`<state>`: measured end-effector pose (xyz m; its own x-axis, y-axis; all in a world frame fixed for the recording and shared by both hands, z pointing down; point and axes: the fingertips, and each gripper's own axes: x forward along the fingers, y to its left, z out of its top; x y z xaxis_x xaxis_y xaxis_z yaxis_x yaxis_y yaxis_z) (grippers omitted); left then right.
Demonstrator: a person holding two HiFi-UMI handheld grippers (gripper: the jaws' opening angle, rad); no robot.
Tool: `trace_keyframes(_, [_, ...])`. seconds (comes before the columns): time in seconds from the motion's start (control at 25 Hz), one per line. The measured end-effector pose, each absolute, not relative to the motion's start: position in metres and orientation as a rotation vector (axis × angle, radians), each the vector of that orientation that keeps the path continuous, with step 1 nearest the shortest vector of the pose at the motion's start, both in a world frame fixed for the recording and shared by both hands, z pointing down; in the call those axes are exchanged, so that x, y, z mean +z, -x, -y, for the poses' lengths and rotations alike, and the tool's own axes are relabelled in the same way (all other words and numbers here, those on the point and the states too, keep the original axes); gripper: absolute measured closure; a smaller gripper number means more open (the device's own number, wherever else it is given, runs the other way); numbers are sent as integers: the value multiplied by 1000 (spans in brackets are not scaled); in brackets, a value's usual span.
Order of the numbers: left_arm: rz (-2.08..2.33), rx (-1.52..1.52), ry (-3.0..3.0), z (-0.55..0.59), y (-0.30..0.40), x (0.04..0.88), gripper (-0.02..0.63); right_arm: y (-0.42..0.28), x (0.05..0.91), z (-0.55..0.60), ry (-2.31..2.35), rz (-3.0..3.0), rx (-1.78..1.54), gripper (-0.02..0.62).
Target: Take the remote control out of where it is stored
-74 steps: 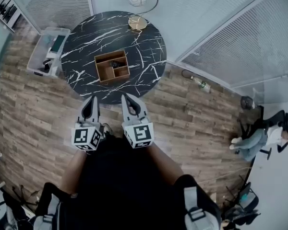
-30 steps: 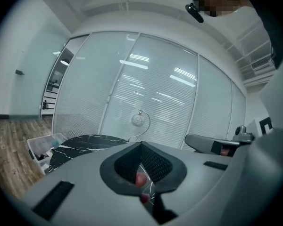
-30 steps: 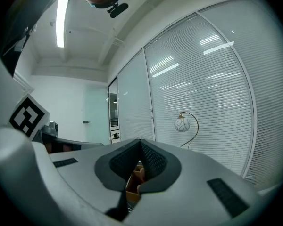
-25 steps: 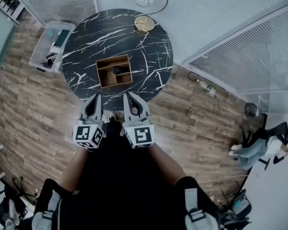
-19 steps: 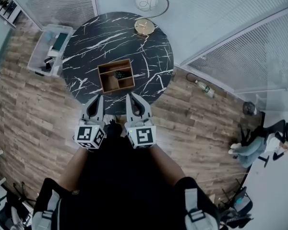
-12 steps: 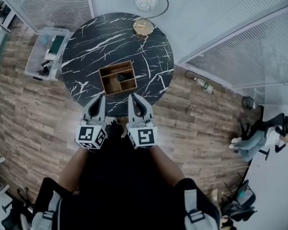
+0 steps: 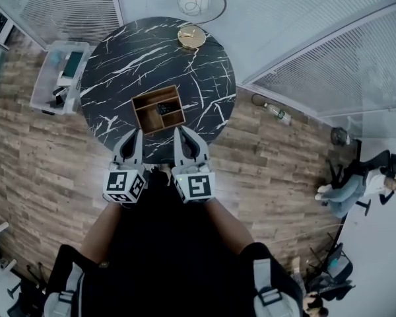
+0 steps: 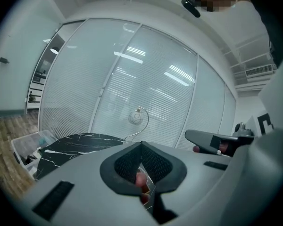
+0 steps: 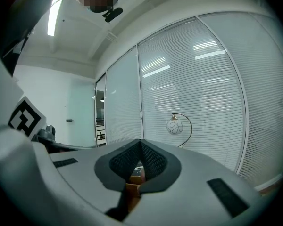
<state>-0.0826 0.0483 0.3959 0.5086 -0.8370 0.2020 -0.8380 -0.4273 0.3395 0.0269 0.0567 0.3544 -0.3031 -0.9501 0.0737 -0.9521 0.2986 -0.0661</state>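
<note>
Remote control (image 7: 164,108) sits in box (image 7: 147,115), beyond fingers (image 7: 132,145).

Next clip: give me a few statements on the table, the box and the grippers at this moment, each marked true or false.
1. A wooden box stands on the round black marble table. True.
2. The left gripper is gripping something out of the box. False: its jaws are shut on nothing, and it is at the table's near edge, short of the box.
3. A lamp with a globe shade stands at the table's far edge. True.
4. The clear plastic bin sits on the table. False: it is on the wooden floor, to the table's left.
5. The right gripper has its jaws wide apart. False: they are together, with nothing between them.
</note>
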Motion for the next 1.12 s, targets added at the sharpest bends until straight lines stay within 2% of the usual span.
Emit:
trace_keyframes(0.52, [1431,68,-2246,-13,64,429,597,-39,373,-16,-1717,2577,194,594])
trace_keyframes(1.12, [1415,204,-2133,16,50,504,597,-50,415,20,-1685,2576,292,594])
